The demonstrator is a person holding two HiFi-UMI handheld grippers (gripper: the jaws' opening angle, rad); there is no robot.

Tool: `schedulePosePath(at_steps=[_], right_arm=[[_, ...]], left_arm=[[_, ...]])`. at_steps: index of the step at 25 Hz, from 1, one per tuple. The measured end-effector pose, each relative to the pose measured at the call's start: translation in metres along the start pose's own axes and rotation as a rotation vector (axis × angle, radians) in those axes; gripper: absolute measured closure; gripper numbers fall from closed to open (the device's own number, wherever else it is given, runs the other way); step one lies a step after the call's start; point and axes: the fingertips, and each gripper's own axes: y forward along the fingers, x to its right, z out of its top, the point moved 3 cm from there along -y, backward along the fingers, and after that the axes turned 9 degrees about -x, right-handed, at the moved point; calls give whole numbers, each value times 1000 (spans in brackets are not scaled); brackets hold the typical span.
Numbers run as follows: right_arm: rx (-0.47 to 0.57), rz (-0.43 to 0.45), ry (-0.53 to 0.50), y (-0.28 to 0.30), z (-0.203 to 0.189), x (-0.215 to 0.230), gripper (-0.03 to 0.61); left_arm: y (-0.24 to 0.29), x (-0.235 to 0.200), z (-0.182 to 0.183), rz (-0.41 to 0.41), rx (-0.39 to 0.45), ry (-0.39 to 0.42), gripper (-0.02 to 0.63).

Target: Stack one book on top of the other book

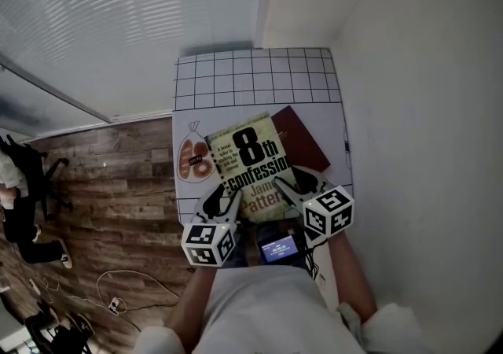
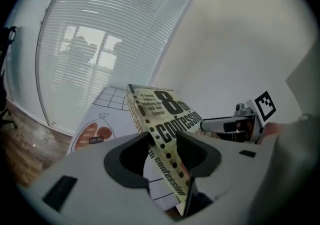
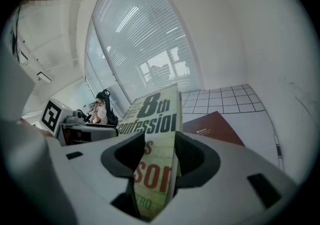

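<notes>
I have the green paperback (image 1: 250, 162) pinched from both near corners. The left gripper (image 2: 165, 146) has its fingers (image 2: 131, 156) closed across the spine-side edge. The right gripper (image 3: 160, 151) has its fingers (image 3: 197, 158) clamped on the opposite edge, standing only as far apart as the book is thick. Nothing else sits between either pair.

The paperback runs away from both sets of fingers, and its far end looks raised off the surface (image 1: 339, 157), so I judge it is being carried rather than resting.

The maroon book (image 3: 216, 128) lies flat beyond and to the outside of the right fingers. The paperback already overlaps its near corner in the head view.

To do this step well, I would move both hands together so the cover does not twist. I would swing the load toward the right fingers' side until its edges line up with the maroon book, then level it out. I would lower the far edge first and open both pairs of fingers only once its weight rests on the maroon book.

The bread drawing (image 1: 195, 159) on the mat sits just outside the left fingers and is no concern.
</notes>
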Motion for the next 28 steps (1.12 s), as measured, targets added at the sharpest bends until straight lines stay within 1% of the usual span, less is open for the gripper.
schedulePosePath(at_steps=[9, 21, 28], right_arm=[[-7, -34, 14, -16, -2, 33, 380], [-19, -54, 29, -25, -2, 68, 382], [-32, -67, 42, -25, -4, 88, 388]], left_arm=[[26, 27, -3, -45, -34, -1, 431], [54, 48, -3, -91, -94, 29, 431], [72, 56, -10, -115, -141, 22, 431]])
